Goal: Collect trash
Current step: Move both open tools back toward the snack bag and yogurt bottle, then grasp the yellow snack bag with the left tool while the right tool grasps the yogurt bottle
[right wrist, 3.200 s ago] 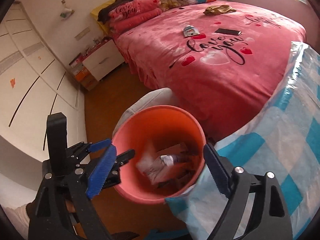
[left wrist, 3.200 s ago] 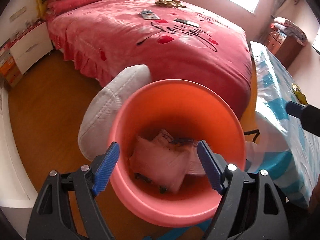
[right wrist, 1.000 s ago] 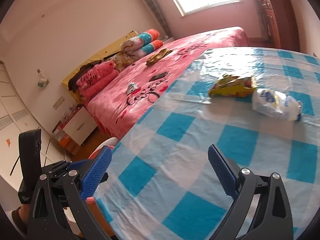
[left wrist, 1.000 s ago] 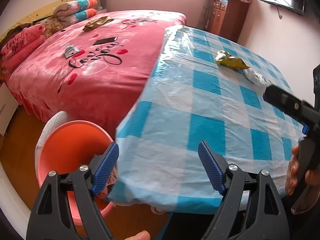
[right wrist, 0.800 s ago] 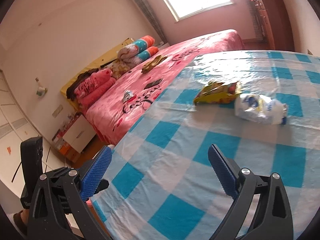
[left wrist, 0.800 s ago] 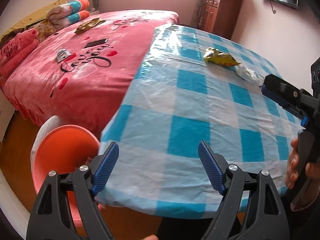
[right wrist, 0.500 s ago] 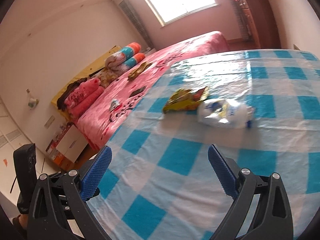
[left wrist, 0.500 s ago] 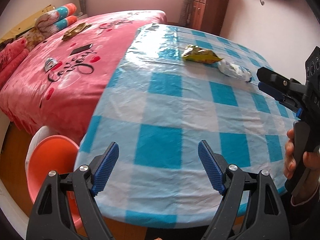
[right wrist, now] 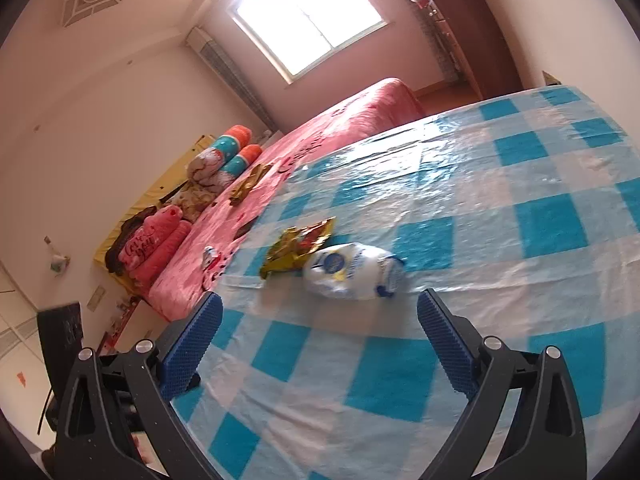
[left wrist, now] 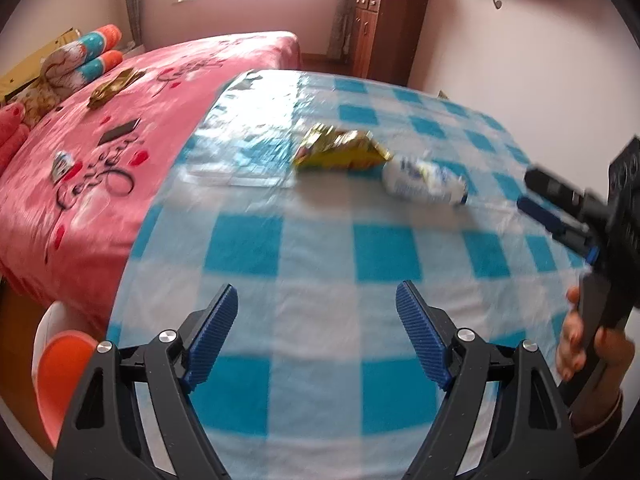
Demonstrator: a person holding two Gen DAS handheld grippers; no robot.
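Observation:
A crumpled white and blue plastic bag [right wrist: 352, 270] lies on the blue-checked table [right wrist: 500, 280], touching a yellow and red snack wrapper [right wrist: 298, 248] on its left. My right gripper [right wrist: 320, 320] is open just short of the white bag, nothing between its blue pads. In the left wrist view the white bag [left wrist: 424, 182] and the wrapper [left wrist: 340, 150] lie far ahead of my left gripper [left wrist: 316, 320], which hangs open and empty over the table's near part. The right gripper [left wrist: 560, 212] shows there at the right edge, held by a hand [left wrist: 580, 344]. The orange bin [left wrist: 60, 376] stands on the floor at lower left.
A pink bed [left wrist: 120, 128] runs along the table's left side, with a phone [left wrist: 119, 132], a gold wrapper [left wrist: 112, 86] and a small packet [left wrist: 62, 162] on it. A wooden cabinet [left wrist: 384, 32] stands by the far wall.
Both grippers have swung away from the orange bin and out over the table toward the two pieces of trash, which now look nearer and more central. Jaws stayed open.

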